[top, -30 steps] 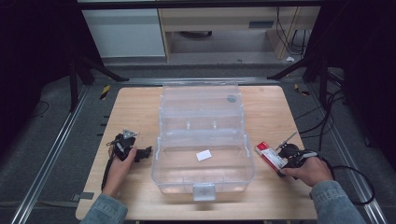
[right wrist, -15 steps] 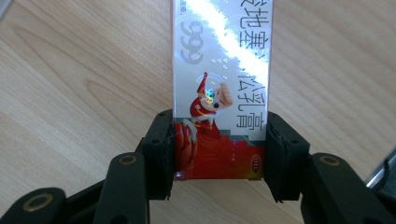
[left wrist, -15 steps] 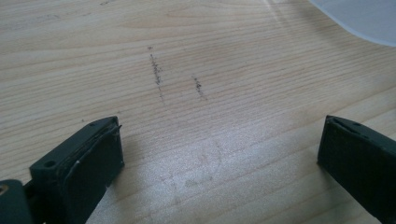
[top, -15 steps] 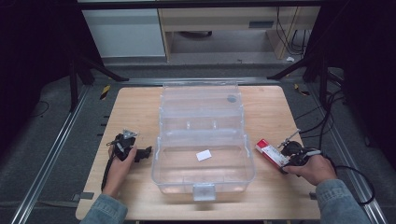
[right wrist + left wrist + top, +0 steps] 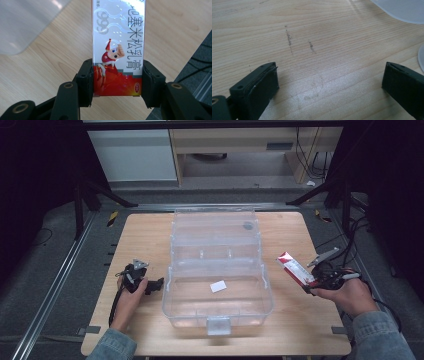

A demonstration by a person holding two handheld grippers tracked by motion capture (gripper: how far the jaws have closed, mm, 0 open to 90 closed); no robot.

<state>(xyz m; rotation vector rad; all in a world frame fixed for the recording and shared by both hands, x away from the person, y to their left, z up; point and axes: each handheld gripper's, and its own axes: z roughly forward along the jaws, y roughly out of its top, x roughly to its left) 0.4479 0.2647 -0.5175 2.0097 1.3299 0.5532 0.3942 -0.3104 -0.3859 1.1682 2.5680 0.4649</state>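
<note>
The right gripper (image 5: 117, 82) is pinching the red-and-white carton (image 5: 118, 47) by its end and lifting it beside the clear storage box (image 5: 217, 270), likely carrying it over the rim next, while the left gripper (image 5: 329, 82) is resting spread wide, holding nothing, on the wooden table (image 5: 317, 37).

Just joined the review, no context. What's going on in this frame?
A person works at a wooden table with a gripper in each hand. The right gripper has its jaws closed on the sides of a red and white carton, held just right of an open clear plastic box. A small white piece lies in the box. The left gripper rests on the table left of the box, jaws open, holding nothing.
</note>
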